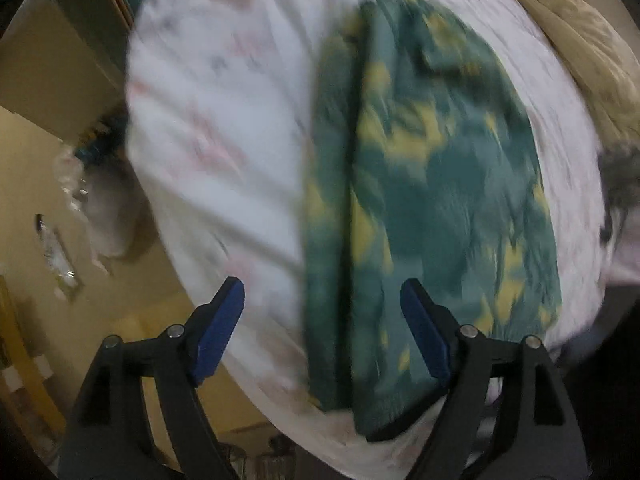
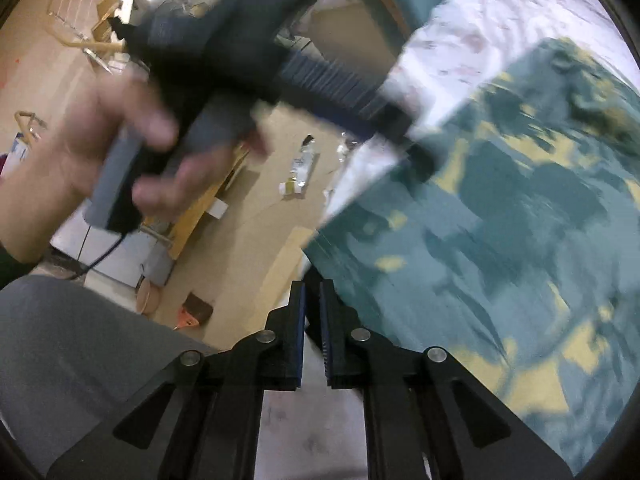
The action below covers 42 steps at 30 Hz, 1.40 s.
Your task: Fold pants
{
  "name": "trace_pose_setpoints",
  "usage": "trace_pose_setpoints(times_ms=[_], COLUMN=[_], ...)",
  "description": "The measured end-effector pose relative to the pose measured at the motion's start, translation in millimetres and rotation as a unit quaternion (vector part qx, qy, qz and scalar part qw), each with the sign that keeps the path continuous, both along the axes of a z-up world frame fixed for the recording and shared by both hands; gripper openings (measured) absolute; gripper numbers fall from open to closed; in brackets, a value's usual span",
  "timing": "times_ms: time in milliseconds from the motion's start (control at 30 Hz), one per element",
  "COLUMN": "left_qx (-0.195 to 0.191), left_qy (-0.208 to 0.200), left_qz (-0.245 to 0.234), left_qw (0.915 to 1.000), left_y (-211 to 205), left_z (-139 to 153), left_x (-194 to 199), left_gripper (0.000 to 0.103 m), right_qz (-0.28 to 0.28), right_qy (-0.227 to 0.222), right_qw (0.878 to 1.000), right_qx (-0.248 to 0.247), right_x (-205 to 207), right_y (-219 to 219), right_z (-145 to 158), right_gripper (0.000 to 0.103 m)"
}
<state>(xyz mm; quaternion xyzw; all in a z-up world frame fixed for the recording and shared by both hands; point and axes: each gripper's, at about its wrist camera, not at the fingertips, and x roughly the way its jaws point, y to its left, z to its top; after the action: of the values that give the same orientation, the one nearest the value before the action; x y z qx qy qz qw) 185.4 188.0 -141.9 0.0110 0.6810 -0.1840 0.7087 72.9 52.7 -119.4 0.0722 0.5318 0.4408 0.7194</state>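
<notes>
Biggest thing in both feeds is the bed (image 1: pixel 208 128), covered in a white sheet with a faint pinkish print, everything a bit smeared by motion blur. On top of it lie the pants (image 1: pixel 432 184), teal with yellow blotches, stretched out long and already doubled over on themselves, with a dark lengthwise fold line toward their left side in my left wrist view. A tan blanket (image 1: pixel 580 40) is bunched up at the far right corner of the bed.

Off the bed's edge I can see a beige floor (image 2: pixel 256 216) with a few bits of litter on it, blurry enough that I can't tell what they are.

My left gripper (image 1: pixel 322 334) hangs over the near end of the pants with its blue-padded jaws spread wide, nothing between them. The right-hand pad sits over the fabric, but I can't tell if it touches.

My right gripper (image 2: pixel 313 332) has its jaws nearly pressed together, a thin gap left, right at the pants' edge. Can't tell if cloth is caught in there. The right wrist view also shows the person's left hand (image 2: pixel 120 148) wrapped around the other gripper's handle.
</notes>
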Motion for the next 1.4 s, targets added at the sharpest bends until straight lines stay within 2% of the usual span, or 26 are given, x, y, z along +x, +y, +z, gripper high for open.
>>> trace_pose_setpoints(times_ms=[67, 133, 167, 200, 233, 300, 367, 400, 433, 467, 567, 633, 667, 733, 767, 800, 833, 900, 1000, 1100, 1233, 1300, 1400], left_qx=[-0.009, -0.022, -0.017, -0.007, 0.007, 0.021, 0.027, 0.025, 0.027, 0.027, 0.033, 0.044, 0.05, 0.058, 0.058, 0.059, 0.06, 0.058, 0.05, 0.028, -0.025, -0.05, -0.102], left_qy=[0.007, 0.018, 0.015, 0.011, 0.007, 0.014, 0.016, 0.015, 0.01, 0.007, 0.009, 0.003, -0.002, -0.007, -0.009, -0.011, -0.013, -0.024, -0.06, -0.096, -0.15, -0.175, -0.211], left_qz=[-0.004, -0.016, -0.03, -0.041, -0.051, -0.058, -0.045, -0.046, -0.05, -0.052, -0.063, -0.085, -0.096, -0.11, -0.111, -0.109, -0.107, -0.103, -0.102, -0.101, -0.083, -0.07, -0.035], left_qw=[0.9999, 0.9995, 0.9993, 0.9991, 0.9987, 0.998, 0.9985, 0.9985, 0.9983, 0.9982, 0.9975, 0.9955, 0.9942, 0.9922, 0.9921, 0.9923, 0.9923, 0.9927, 0.9917, 0.9898, 0.9848, 0.9808, 0.9715], left_y=[-1.7, -7.2, -12.1, -14.9, -19.9, -23.2, -21.8, -22.7, -23.4, -23.5, -29.9, -43.9, -50.9, -56.6, -59.6, -62.6, -66.7, -72.2, -81.3, -90.5, -116.1, -126.4, -133.7], left_z=[-5.5, -8.6, -8.5, -9.6, -11.8, -17.7, -19.7, -18.4, -15.8, -13.4, -5.9, -1.6, 0.5, 7.1, 11.4, 17.0, 22.2, 38.1, 77.4, 123.2, 195.0, 224.2, 273.2], left_x=[-12.2, -23.6, -28.6, -32.7, -35.8, -39.8, -41.5, -43.0, -44.0, -45.1, -48.1, -49.6, -54.1, -54.7, -54.7, -54.0, -53.5, -53.1, -55.3, -60.1, -80.7, -94.4, -115.3], left_gripper=[0.076, 0.075, 0.074, 0.073, 0.071, 0.067, 0.055, 0.054, 0.047, 0.035, 0.013, 0.006, 0.004, 0.002, 0.002, 0.002, 0.002, 0.002, 0.002, 0.002, 0.002, 0.002, 0.002], right_qz=[-0.025, -0.061, -0.086, -0.11, -0.143, -0.18, -0.213, -0.228, -0.241, -0.247, -0.231, -0.207, -0.2, -0.194, -0.196, -0.196, -0.196, -0.201, -0.22, -0.224, -0.232, -0.24, -0.242], right_qy=[-0.006, -0.01, -0.011, -0.014, -0.026, -0.037, 0.007, 0.029, 0.06, 0.092, 0.165, 0.192, 0.187, 0.17, 0.169, 0.175, 0.173, 0.136, 0.088, 0.032, -0.039, -0.062, -0.098], right_qw=[1.0, 0.998, 0.996, 0.993, 0.988, 0.981, 0.975, 0.971, 0.966, 0.963, 0.958, 0.959, 0.962, 0.966, 0.966, 0.965, 0.965, 0.97, 0.971, 0.973, 0.969, 0.964, 0.959], right_qx=[-0.003, -0.006, -0.012, -0.029, -0.049, -0.059, -0.067, -0.065, -0.066, -0.063, -0.034, -0.009, 0.0, 0.005, 0.006, 0.011, 0.017, 0.012, 0.035, 0.048, 0.082, 0.097, 0.113], right_x=[-6.1, -10.5, -12.5, -13.4, -17.3, -23.9, -21.5, -19.7, -17.4, -14.0, -19.9, -25.2, -26.9, -29.5, -27.7, -25.9, -24.4, -25.9, -29.1, -36.1, -51.8, -61.0, -77.7], right_y=[-32.9, -68.0, -91.2, -109.8, -131.4, -166.9, -201.2, -214.3, -226.9, -235.8, -227.9, -216.6, -208.9, -201.0, -198.2, -195.9, -193.5, -188.9, -206.3, -230.3, -267.4, -285.2, -305.7], right_z=[10.9, 19.3, 22.8, 25.5, 28.3, 28.0, 12.0, 3.9, -7.3, -19.5, -51.5, -67.0, -66.4, -66.4, -66.6, -67.4, -65.5, -49.0, -8.2, 45.1, 127.3, 158.2, 206.1], right_gripper=[0.01, 0.021, 0.052, 0.087, 0.095, 0.096, 0.091, 0.087, 0.081, 0.072, 0.064, 0.064, 0.062, 0.039, 0.012, 0.003, 0.003, 0.003, 0.003, 0.003, 0.003, 0.003, 0.003])
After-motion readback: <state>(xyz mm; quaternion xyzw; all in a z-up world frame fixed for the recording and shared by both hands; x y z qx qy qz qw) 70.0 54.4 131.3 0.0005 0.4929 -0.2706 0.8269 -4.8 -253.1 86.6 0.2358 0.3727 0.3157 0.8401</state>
